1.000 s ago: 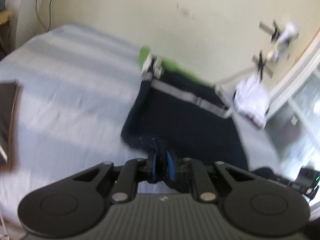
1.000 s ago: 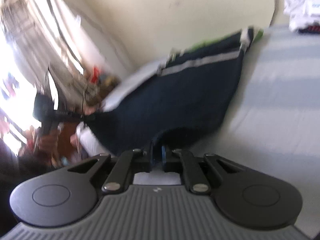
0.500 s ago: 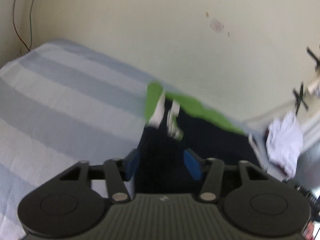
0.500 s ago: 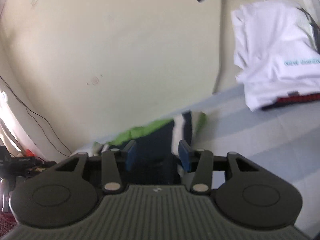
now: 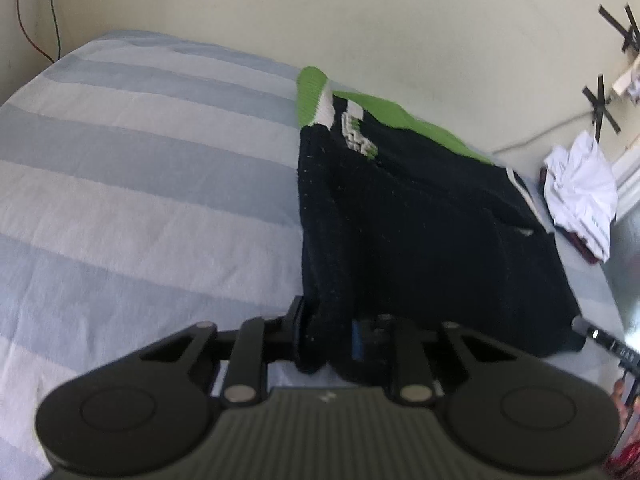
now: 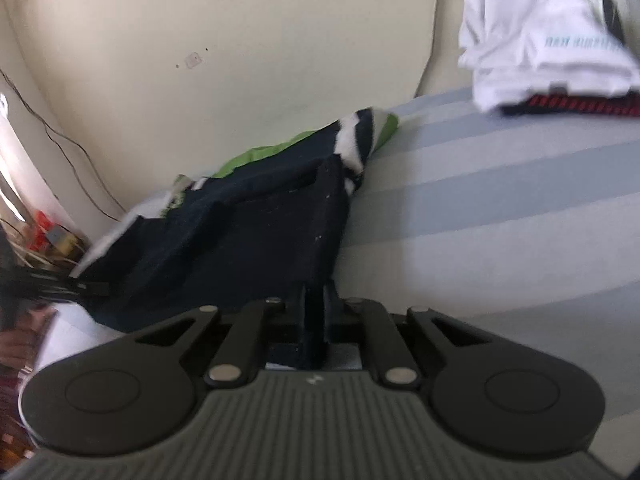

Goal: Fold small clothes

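- Left gripper (image 5: 326, 338): jaws just closed again, now clamped on near left corner of dark garment (image 5: 420, 232); thick bunch of cloth betw. pads.
- Right gripper (image 6: 316, 320): jaws just closed too, pinching thin near edge of same garment (image 6: 248, 232) at its right corner.
- Garment: dark knit w/ green-and-white trim at far end, lying on striped bedsheet (image 5: 140, 184), far end close to wall (image 5: 320, 12); appears already doubled over, layers visible along left edge.
- Step in hand (judged): lift near edge by both corners, carry toward trim end for next fold.
- For a clean fold: raise both corners together, same height; keep edge taut betw. grippers, no sag in middle.
- Carry straight along garment's length; land near edge square on far edge, not skewed.
- Check left grip holds all layers; bunching there may slip or leave a crease.
- Lower fully onto sheet before releasing; let go both sides at once.
- White clothes pile (image 6: 540, 36) well apart at right; keep clear of it.
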Tool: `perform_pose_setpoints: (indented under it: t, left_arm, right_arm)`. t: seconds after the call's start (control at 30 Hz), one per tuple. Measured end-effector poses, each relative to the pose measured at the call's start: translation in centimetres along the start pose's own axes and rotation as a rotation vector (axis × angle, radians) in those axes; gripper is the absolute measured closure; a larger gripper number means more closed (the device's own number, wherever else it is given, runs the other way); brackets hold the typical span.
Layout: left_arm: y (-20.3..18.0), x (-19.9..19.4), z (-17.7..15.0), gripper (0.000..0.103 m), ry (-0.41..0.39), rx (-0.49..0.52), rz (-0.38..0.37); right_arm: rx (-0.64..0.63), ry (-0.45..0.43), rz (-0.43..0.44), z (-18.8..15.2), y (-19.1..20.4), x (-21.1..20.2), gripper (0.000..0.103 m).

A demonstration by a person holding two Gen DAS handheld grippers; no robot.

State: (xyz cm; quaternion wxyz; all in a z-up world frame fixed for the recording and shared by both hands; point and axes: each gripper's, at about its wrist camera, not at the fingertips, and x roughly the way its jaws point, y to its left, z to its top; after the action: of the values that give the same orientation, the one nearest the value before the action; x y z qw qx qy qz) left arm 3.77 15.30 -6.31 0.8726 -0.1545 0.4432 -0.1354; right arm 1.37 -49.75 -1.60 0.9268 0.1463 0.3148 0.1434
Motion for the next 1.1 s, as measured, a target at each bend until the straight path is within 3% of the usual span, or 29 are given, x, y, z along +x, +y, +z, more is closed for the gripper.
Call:
perform_pose_setpoints:
  t: [0.13,0.2,0.23,0.27,0.3,0.37,0.47,0.6,0.7,0.77,0.8,0.93,0.97,1.1]
  left_arm:
    - [0.7,0.1,0.3,0.077,0.005,-0.038,-0.011]
    - [1.1,-0.3,0.5,0.064,0.012,-0.069,-0.021]
    - [1.1,-0.7,0.3,0.049,0.015,-0.061,-0.019]
    - [1.0,-1.2,-0.1,0.041,0.015,-0.047,-0.019]
    - [0.9,-1.6,-0.4,0.04,0.018,-0.035,-0.026]
    - [0.9,-2.0,-1.3,0.035,0.048,-0.037,-0.059]
    - [1.2,-2.1,-2.2,0.026,0.067,-0.079,-0.122]
    - [1.5,-1.3,-1.6,0.023,0.033,-0.16,-0.179]
    - [2.0,-0.4,-0.8,0.034,0.0,-0.235,-0.188]
    - [2.2,0.1,-0.5,0.065,-0.03,-0.275,-0.151]
    - [2.3,0.3,-0.4,0.074,-0.032,-0.293,-0.121]
    - [2.8,0.2,-0.3,0.082,-0.017,-0.346,-0.095]
    - [2.6,-0.1,-0.5,0.084,-0.012,-0.343,-0.081]
    - [0.9,-2.4,-1.9,0.093,-0.021,-0.286,-0.083]
  right_arm:
    - [0.017,0.01,-0.017,-0.1,-1.1,-0.6,0.093]
    - [0.025,0.02,-0.008,-0.2,-0.9,-0.5,0.091]
    - [0.04,0.024,0.004,-0.1,-0.9,-0.4,0.088]
    - [0.076,0.028,0.023,0.0,-1.1,-0.7,0.079]
    - [0.123,0.034,0.047,0.2,-1.5,-1.2,0.067]
    - [0.203,0.039,0.081,0.4,-1.9,-2.3,0.057]
    - [0.342,0.099,0.153,-0.1,-3.0,-3.2,0.052]
    - [0.442,0.155,0.176,-0.9,-3.3,-2.2,0.05]
    - [0.547,0.13,0.225,-0.5,-3.3,-0.3,0.05]
    - [0.526,0.114,0.218,0.3,-2.7,0.9,0.05]
    - [0.504,0.105,0.205,0.7,-2.1,1.6,0.05]
    - [0.387,0.106,0.185,1.9,0.4,4.3,0.06]
    - [0.374,0.114,0.18,1.9,0.6,4.9,0.075]
    - [0.324,0.087,0.159,2.4,0.8,3.4,0.083]
